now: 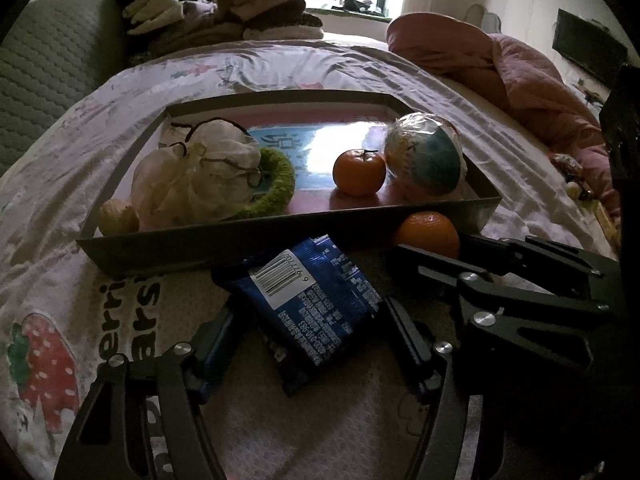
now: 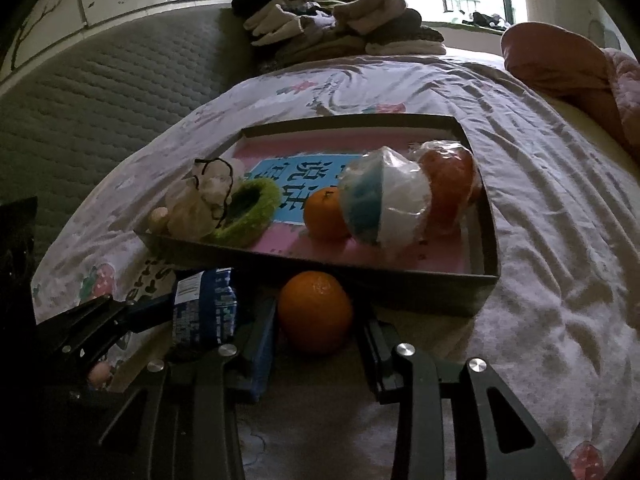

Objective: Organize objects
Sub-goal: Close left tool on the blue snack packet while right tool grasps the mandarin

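Note:
A shallow grey box (image 1: 192,246) (image 2: 420,292) lies on the bed. It holds a white drawstring pouch (image 1: 200,172) (image 2: 196,204), a green fuzzy ring (image 1: 276,184) (image 2: 248,216), a tangerine (image 1: 359,172) (image 2: 324,214), a wrapped ball (image 1: 428,156) (image 2: 384,200) and a walnut (image 1: 116,216). My left gripper (image 1: 308,316) is shut on a blue snack packet (image 1: 312,300) (image 2: 208,312) in front of the box. My right gripper (image 2: 316,320) has its fingers around a second tangerine (image 2: 316,312) (image 1: 428,234) against the box's front wall; contact is unclear.
A pile of folded clothes (image 1: 216,12) (image 2: 344,24) sits at the head of the bed. A pink quilt (image 1: 500,64) (image 2: 568,68) is bunched at the right. A grey padded headboard (image 2: 100,92) runs along the left.

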`<state>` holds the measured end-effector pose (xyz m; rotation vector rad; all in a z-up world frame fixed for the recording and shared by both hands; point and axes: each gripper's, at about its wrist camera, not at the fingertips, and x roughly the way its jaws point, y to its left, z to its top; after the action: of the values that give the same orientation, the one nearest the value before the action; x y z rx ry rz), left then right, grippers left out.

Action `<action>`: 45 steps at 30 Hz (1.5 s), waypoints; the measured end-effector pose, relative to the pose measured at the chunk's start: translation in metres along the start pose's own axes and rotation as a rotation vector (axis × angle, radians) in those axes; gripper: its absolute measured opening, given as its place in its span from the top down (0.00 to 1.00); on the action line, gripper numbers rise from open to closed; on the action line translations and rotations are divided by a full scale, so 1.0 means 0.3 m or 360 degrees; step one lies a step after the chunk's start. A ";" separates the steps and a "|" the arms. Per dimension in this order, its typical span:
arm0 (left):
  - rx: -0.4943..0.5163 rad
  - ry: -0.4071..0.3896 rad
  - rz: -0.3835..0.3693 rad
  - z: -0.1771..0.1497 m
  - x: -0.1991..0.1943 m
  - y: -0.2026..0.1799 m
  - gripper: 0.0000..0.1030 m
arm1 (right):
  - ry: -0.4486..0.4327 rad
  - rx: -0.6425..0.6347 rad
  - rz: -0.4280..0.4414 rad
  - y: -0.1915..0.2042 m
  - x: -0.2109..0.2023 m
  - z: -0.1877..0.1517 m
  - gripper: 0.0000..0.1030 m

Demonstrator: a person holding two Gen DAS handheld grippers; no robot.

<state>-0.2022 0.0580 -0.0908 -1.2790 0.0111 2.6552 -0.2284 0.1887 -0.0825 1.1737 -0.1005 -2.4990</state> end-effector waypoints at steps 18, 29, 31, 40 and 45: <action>-0.0025 0.0025 -0.0067 0.010 -0.014 0.026 0.42 | -0.0044 0.0018 0.0024 -0.010 -0.031 0.001 0.63; -0.0025 0.0020 -0.0080 0.002 -0.038 0.039 0.43 | -0.0082 -0.0006 0.0046 0.003 -0.055 0.007 0.63; -0.0025 0.0010 -0.0081 0.001 -0.048 0.043 0.43 | -0.0095 -0.0014 0.0047 0.006 -0.062 0.010 0.63; -0.0062 -0.0046 -0.0085 0.016 -0.096 0.086 0.43 | -0.0173 -0.0059 0.0008 0.026 -0.094 0.021 0.63; -0.0055 -0.0106 -0.0059 0.036 -0.130 0.101 0.43 | -0.0195 -0.0093 -0.0012 0.038 -0.102 0.025 0.63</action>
<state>-0.1922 0.0225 -0.0562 -1.1885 -0.0679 2.6763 -0.2127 0.1887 -0.0528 0.9992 -0.0549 -2.5615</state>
